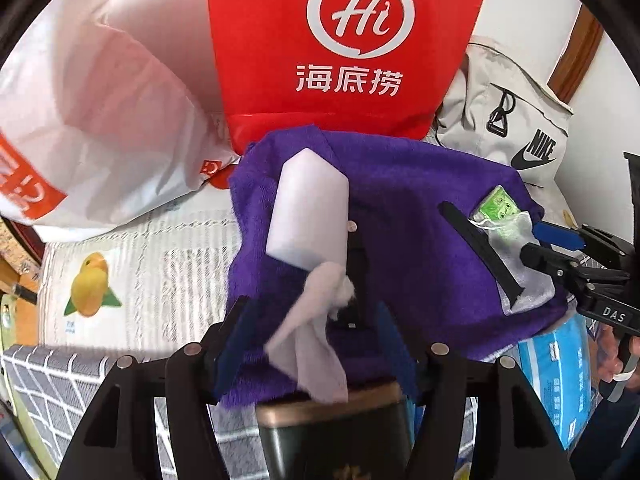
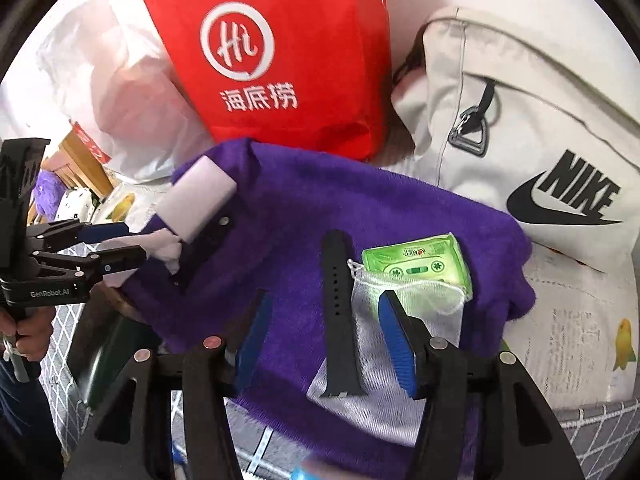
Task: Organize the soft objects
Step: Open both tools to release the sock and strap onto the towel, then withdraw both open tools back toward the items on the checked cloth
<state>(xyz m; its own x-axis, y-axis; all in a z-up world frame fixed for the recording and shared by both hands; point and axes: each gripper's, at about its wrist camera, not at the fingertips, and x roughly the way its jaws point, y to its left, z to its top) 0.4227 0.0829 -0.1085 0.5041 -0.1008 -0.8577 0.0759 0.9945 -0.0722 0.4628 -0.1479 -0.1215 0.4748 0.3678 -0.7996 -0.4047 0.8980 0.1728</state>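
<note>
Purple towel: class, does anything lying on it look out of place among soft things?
Yes. A black watch strap lies across the mesh pouch on the purple towel. It looks stiff, unlike the cloth and tissue around it.

White wall (image 1: 520, 8) (brightly lit), wooden furniture (image 2: 86, 160).

Purple fleece cloth (image 2: 304, 216) lies spread flat; white sponge block (image 1: 308, 212) atop it.

Red bag (image 1: 344, 40): "Hi" in a white ring, "海底捞" below. Beige backpack (image 2: 520, 120): black "NIKE" plus swoosh. Right claw (image 1: 516, 240) body reads "DAS"; left claw (image 2: 120, 246) body reads "GenRobot.AI". Green packet (image 2: 420, 268) print too small to read.
</note>
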